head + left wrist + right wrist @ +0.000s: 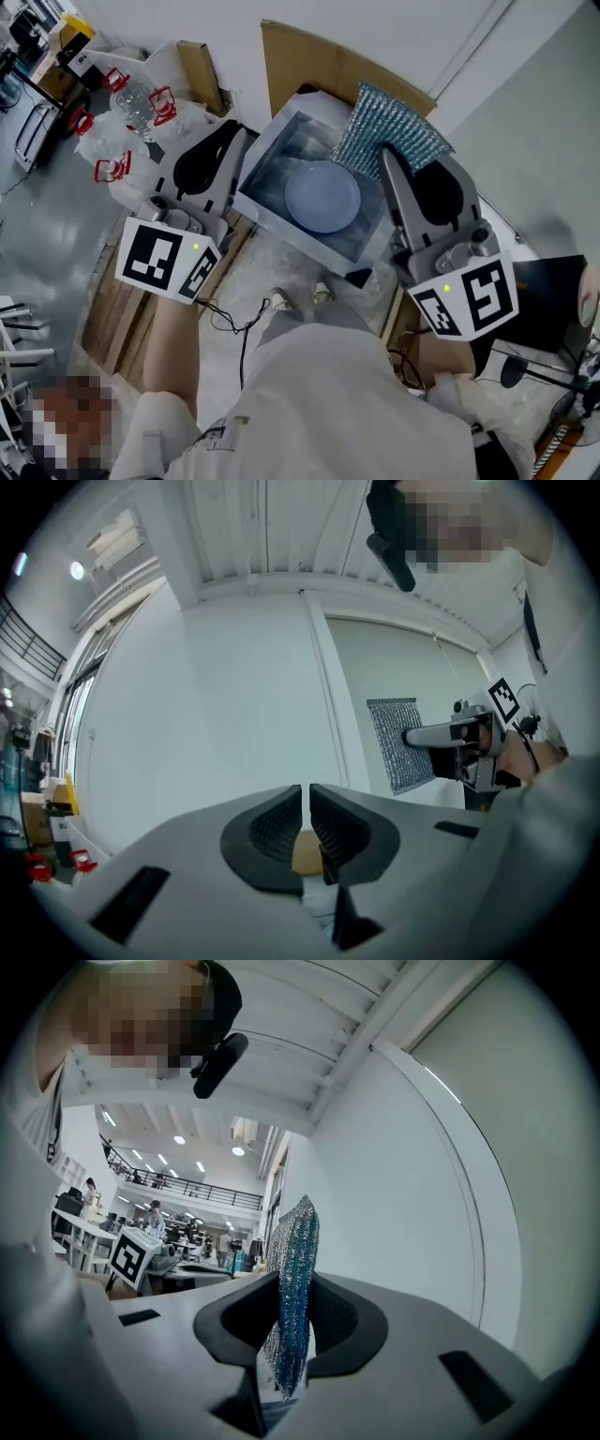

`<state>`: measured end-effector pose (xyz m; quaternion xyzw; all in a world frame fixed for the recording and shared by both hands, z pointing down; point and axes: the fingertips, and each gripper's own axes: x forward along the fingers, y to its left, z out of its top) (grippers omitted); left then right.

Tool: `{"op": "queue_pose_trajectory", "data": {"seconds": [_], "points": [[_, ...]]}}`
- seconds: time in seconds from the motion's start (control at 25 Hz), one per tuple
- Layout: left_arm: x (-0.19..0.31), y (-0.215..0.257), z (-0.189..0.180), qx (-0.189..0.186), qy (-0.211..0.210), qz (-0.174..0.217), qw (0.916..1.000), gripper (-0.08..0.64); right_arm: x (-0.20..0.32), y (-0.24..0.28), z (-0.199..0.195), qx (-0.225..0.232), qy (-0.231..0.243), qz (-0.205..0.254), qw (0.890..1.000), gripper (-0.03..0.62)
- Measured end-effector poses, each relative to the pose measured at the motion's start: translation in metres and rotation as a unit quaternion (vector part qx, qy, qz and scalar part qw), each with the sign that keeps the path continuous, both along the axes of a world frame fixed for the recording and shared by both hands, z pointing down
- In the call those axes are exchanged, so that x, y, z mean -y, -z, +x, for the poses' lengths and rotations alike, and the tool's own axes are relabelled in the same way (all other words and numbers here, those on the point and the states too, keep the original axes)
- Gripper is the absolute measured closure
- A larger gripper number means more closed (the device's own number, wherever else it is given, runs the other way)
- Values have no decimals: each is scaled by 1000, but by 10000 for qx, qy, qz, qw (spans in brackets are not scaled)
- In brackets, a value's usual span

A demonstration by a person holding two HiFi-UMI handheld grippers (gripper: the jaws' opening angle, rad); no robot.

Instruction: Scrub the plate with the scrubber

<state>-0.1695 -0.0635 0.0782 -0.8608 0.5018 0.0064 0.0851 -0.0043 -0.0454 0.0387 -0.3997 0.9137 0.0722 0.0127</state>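
A pale round plate (322,197) lies in a shallow grey basin (272,155) below me. In the head view my right gripper (386,155) hangs over the basin's right rim. It is shut on a silvery blue mesh scrubber (389,131), which stands upright between the pads in the right gripper view (291,1297). My left gripper (227,134) hovers at the basin's left edge, apart from the plate. Its jaws (306,803) stand almost together with nothing between them. The left gripper view also catches the scrubber (401,747) across from it.
A cardboard sheet (319,61) leans on the wall behind the basin. Clear plastic bottles with red parts (136,98) lie at the far left. A wooden pallet (112,309) and a black cable (234,323) are on the floor by my feet.
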Motion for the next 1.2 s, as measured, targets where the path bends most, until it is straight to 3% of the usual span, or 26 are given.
{"op": "queue_pose_trajectory", "data": {"seconds": [0.2,0.4,0.6,0.84,1.2], "points": [[-17,1,7,258,-97,22,9996,525,-15,2,4,-80,84,29,9999,491],[-29,-1,11,182,-209,15,9996,529,-20,-7,9,-256,157,-19,9995,491],[-44,-9,15,366,-258,-45,9990,532,-19,-21,14,-249,125,-232,9993,491],[-58,-39,21,220,-311,-363,9986,537,-25,-43,11,-301,150,-429,9985,491],[-71,-69,4,92,-46,-892,9960,540,-24,-63,11,-403,65,-676,9969,491]]}}
